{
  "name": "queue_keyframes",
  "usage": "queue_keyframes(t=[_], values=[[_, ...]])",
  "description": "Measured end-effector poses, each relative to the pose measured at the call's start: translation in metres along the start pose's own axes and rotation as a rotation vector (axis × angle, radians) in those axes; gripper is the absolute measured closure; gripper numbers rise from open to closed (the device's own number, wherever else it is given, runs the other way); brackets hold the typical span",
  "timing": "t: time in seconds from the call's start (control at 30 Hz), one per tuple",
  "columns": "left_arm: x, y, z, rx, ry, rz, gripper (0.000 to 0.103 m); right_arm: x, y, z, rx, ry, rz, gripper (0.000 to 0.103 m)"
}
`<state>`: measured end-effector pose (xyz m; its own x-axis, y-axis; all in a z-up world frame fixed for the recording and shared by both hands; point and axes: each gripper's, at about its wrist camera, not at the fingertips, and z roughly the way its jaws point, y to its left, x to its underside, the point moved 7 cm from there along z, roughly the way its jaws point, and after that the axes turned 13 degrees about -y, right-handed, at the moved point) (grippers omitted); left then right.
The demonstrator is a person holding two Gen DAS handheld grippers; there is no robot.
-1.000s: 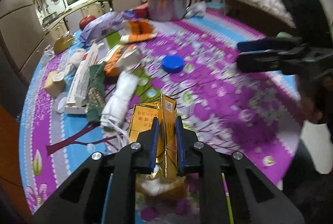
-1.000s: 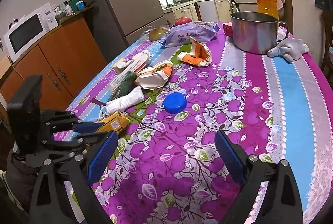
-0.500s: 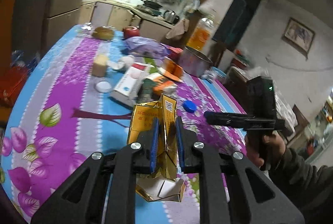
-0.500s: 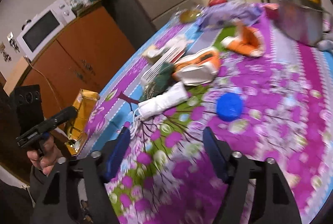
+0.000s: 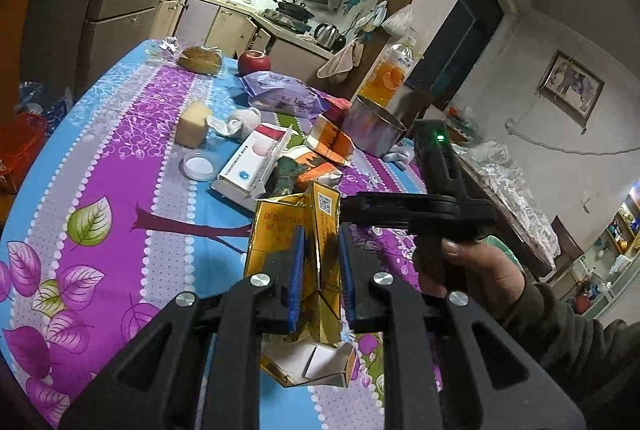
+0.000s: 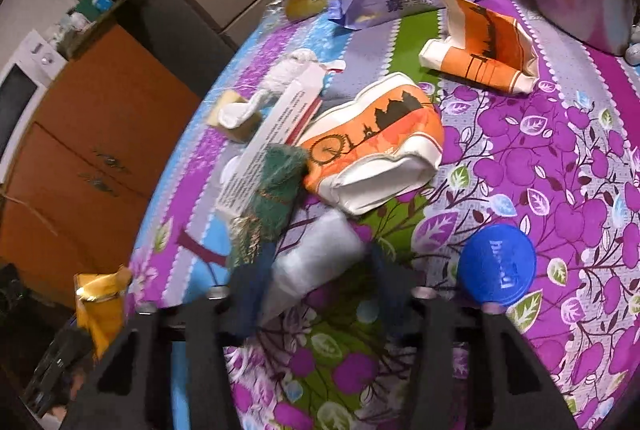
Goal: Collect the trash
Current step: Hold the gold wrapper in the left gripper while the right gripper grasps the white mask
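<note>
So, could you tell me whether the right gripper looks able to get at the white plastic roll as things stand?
Probably yes: the right gripper already straddles the white plastic roll, its jaws closing with nothing lying on top; only the green wrapper crowds one side.

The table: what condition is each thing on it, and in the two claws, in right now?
Gold carton: flattened, clamped in left claw.
White wad: lying on the table, between the closing jaws of right claw.
Blue lid: lying flat, alone.
Orange-and-white cartons: crushed, lying on their sides.
Steel pot: upright.
Juice bottle: upright, capped.
</note>
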<state>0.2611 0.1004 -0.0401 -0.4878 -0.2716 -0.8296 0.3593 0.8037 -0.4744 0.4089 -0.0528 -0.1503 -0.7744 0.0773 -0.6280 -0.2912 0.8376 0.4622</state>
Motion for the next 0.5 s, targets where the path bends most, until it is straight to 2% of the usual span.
queue_keyframes(t=[0.07, 0.1, 0.17, 0.2, 0.23, 0.4, 0.47, 0.5], values=[[0.001, -0.002, 0.002, 0.006, 0.002, 0.000, 0.088, 0.000, -0.001, -0.001, 0.002, -0.014, -0.004, 0.070], [0.001, -0.004, 0.002, 0.011, 0.002, 0.002, 0.088, 0.000, 0.001, -0.005, -0.005, -0.025, -0.013, 0.077], [0.001, -0.008, 0.003, 0.017, 0.001, 0.006, 0.088, 0.003, 0.003, -0.016, -0.019, -0.052, -0.027, 0.080], [0.001, -0.011, 0.004, 0.016, 0.000, 0.010, 0.088, 0.005, 0.004, -0.026, -0.017, -0.080, -0.044, 0.087], [0.000, -0.013, 0.005, 0.017, -0.003, 0.014, 0.088, 0.004, 0.001, -0.034, -0.019, -0.106, -0.061, 0.102], [-0.004, -0.032, 0.016, -0.011, -0.031, 0.084, 0.088, 0.002, -0.001, -0.092, 0.045, -0.258, -0.156, 0.103], [-0.005, -0.036, 0.020, -0.031, -0.031, 0.108, 0.088, 0.005, -0.003, -0.097, 0.026, -0.234, -0.177, 0.102], [-0.005, -0.036, 0.020, -0.029, -0.029, 0.103, 0.088, 0.011, -0.003, -0.097, -0.008, -0.188, -0.216, 0.101]])
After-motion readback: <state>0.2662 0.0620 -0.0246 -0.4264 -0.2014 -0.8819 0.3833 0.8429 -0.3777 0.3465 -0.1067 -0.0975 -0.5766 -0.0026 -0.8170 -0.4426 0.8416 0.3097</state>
